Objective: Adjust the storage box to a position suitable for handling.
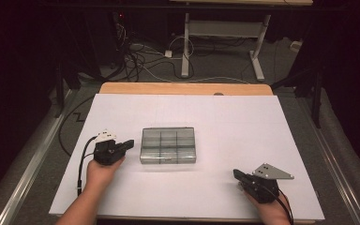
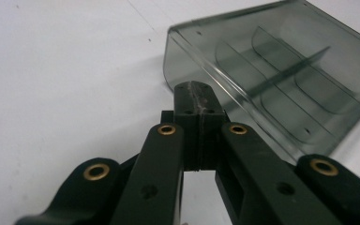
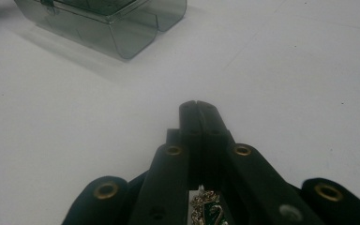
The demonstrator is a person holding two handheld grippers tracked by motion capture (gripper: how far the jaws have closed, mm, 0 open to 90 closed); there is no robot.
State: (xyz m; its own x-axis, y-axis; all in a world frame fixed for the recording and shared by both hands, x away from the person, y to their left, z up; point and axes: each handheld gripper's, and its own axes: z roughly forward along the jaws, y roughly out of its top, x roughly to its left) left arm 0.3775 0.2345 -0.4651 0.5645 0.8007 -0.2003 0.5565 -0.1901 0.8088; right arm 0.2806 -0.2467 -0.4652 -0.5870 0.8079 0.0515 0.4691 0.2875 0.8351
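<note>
High view: we see the clear compartment box (image 1: 168, 146) on the white table (image 1: 262, 122), long axis running left to right. The left gripper (image 1: 127, 144), clenched and empty, lies just left of the box; the right gripper (image 1: 237, 174), also clenched and empty, sits well apart, toward the near right.

Left gripper view: the box (image 2: 281, 75) lies just ahead and to the right of the closed jaws.

Right gripper view: the box (image 3: 103, 18) stands far ahead-left.

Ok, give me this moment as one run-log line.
left gripper: shut, empty, beside clear divided box | right gripper: shut, empty, apart from box | box: on white table
</note>
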